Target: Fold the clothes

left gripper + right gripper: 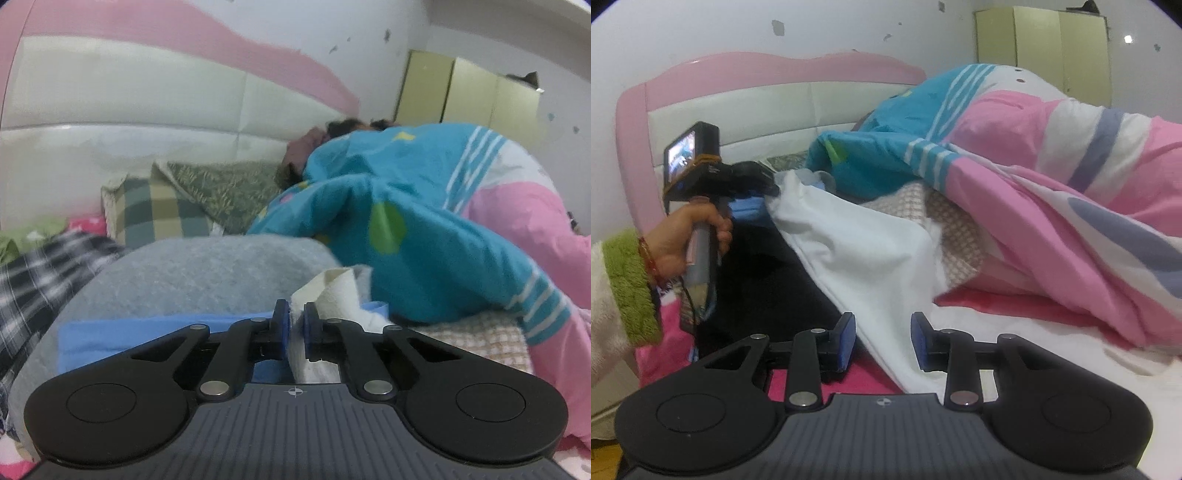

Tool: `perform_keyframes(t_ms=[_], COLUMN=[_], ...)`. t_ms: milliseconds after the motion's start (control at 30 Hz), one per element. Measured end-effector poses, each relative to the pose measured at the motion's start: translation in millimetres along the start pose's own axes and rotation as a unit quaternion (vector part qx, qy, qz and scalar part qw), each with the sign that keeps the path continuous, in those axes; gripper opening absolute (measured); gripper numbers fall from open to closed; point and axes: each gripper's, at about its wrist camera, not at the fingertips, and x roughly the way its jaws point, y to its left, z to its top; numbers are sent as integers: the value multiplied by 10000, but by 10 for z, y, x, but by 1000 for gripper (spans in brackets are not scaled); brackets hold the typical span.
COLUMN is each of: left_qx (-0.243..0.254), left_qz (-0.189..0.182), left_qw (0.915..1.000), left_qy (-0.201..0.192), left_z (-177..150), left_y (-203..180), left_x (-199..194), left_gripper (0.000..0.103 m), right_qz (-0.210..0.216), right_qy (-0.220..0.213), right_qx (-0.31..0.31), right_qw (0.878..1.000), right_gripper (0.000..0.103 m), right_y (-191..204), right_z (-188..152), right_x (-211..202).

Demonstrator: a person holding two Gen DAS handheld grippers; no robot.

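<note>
Left gripper clamped on a corner of the white cloth, up beside the quilt. Cloth's long axis runs from that corner down to the right gripper, whose jaws are apart with the cloth's near edge between them, not pinched. Right is nearer for the next grab.

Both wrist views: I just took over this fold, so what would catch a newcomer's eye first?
The white garment stands out first, stretched across the bed from the left gripper, shut on its far end, down toward the open right gripper, whose fingers straddle its near edge. Behind it a big blue and pink quilt is heaped on the right, against the pink headboard.
</note>
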Motion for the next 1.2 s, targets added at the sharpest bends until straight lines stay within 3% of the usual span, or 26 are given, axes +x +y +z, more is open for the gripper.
perform_keyframes(t_ms=[167, 267, 367, 533, 700, 800, 867, 900, 933, 1067, 1167, 1200], left_qx=[-7, 39, 100, 458, 934, 1139, 1242, 1313, 1383, 1639, 1916, 2125], left_qz=[-388, -986, -1728, -2752, -3225, -3399, -3468, -3415, -3360, -2949, -2625, -2405], left_qw=[9981, 9928, 9816, 9588, 9419, 9317, 9229, 9211, 9189, 9268, 9372, 9421], left_qy=[-473, -677, -804, -543, -27, 593, 1120, 1329, 1534, 1649, 1264, 975], left_z=[65, 69, -5, -380, -1039, -1561, -1878, -2004, -2128, -2036, -1508, -1269], left_y=[-211, -534, -962, -1858, -2671, -3027, -3147, -3165, -3182, -2975, -2638, -2525], left_x=[-302, -601, -945, -1299, -1379, -1274, -1157, -1131, -1105, -1065, -1115, -1185], left_gripper=[5, 5, 5, 5, 5, 9, 27, 43, 46, 46, 50, 52], right_qz=[-99, -92, -98, -274, -546, -772, -895, -959, -1012, -1033, -810, -722], right_qy=[-39, -124, -208, -246, -356, -331, -270, -234, -187, -47, -59, -68], right_qx=[248, 623, 1106, 2076, 3003, 3378, 3582, 3676, 3741, 4007, 4179, 4226], right_qw=[9996, 9979, 9936, 9775, 9516, 9375, 9290, 9247, 9217, 9103, 9048, 9034], right_gripper=[35, 35, 35, 35, 35, 35, 35, 35, 35, 35, 35, 35], right_y=[-179, -382, -664, -1280, -1913, -2217, -2372, -2443, -2497, -2680, -2756, -2774], right_z=[-98, -175, -300, -677, -1139, -1444, -1599, -1679, -1739, -1916, -1955, -1956], right_x=[-69, -130, -208, -414, -803, -1016, -1115, -1160, -1187, -1235, -1184, -1151])
